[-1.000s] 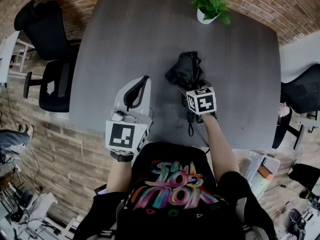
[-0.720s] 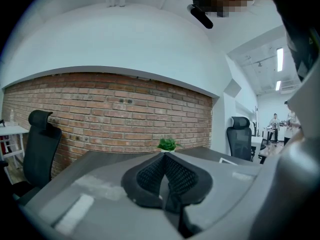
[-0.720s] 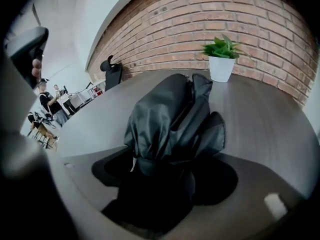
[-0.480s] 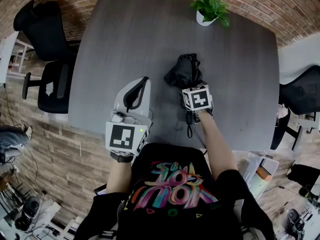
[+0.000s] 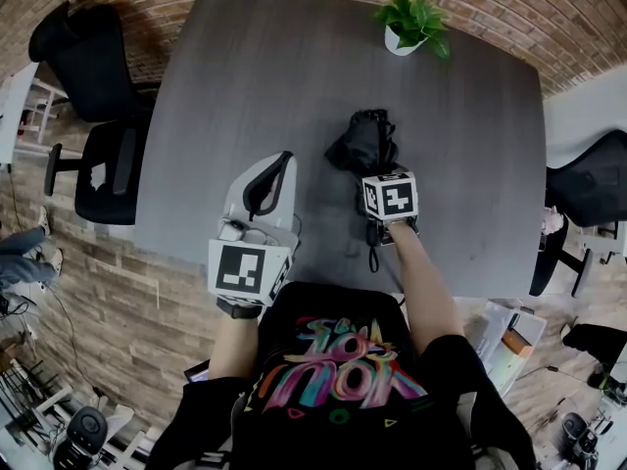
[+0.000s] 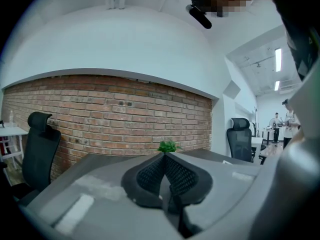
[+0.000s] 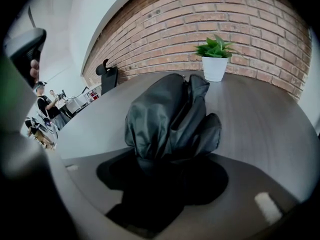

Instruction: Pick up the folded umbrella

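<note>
The folded black umbrella (image 5: 366, 143) lies on the grey table (image 5: 245, 67), right of centre, with its wrist strap (image 5: 373, 253) trailing toward the near edge. My right gripper (image 5: 378, 172) points steeply down over its handle end. In the right gripper view the bunched fabric (image 7: 170, 114) fills the gap of the right gripper (image 7: 165, 171). Its jaws have just been closing, and the pads now meet the umbrella on both sides. My left gripper (image 5: 285, 158) hovers left of the umbrella, apart from it. Its tips meet in the left gripper view (image 6: 164, 156), shut and holding nothing.
A small potted plant (image 5: 411, 20) stands at the table's far edge beyond the umbrella. Black office chairs stand to the left (image 5: 93, 96) and right (image 5: 593, 179) of the table. A brick wall runs behind it.
Both grippers and the umbrella keep their places on the table. In the head view the right gripper's cube hides its jaws, so no jaw motion shows there.
</note>
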Available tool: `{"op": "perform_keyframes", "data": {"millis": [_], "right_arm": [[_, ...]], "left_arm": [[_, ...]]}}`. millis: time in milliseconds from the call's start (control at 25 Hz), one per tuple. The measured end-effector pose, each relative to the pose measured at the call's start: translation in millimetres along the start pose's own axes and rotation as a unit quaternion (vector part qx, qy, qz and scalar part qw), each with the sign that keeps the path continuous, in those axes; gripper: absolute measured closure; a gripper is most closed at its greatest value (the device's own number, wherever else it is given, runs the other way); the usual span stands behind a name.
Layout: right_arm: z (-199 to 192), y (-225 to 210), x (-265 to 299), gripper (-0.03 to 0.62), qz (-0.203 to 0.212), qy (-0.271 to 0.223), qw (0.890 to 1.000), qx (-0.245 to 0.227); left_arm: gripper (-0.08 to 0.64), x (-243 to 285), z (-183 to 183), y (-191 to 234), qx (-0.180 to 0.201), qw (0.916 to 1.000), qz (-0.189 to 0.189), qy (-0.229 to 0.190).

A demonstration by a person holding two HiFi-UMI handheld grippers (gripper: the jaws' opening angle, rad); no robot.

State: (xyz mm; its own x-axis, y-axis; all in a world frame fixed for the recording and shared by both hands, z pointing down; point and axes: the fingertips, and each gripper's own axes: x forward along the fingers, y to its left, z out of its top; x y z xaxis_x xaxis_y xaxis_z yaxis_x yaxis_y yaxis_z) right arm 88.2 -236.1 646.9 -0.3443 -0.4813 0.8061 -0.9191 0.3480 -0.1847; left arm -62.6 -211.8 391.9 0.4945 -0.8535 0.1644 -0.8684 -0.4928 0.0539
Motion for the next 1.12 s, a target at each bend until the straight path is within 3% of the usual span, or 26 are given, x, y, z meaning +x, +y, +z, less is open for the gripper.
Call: {"op": "perform_keyframes", "data": {"millis": [480, 1120], "right_arm": [[5, 10, -17, 0.336, 0.037, -0.062, 0.996, 0.048], [58, 30, -109, 0.336, 0.072, -0.193, 0.978, 0.044]], "left_arm": [[0.558, -5, 9, 7, 0.005, 0.9999, 0.005, -0.012], [0.56, -2, 38, -17, 0.027, 0.9981, -0.034, -0.043]]}}
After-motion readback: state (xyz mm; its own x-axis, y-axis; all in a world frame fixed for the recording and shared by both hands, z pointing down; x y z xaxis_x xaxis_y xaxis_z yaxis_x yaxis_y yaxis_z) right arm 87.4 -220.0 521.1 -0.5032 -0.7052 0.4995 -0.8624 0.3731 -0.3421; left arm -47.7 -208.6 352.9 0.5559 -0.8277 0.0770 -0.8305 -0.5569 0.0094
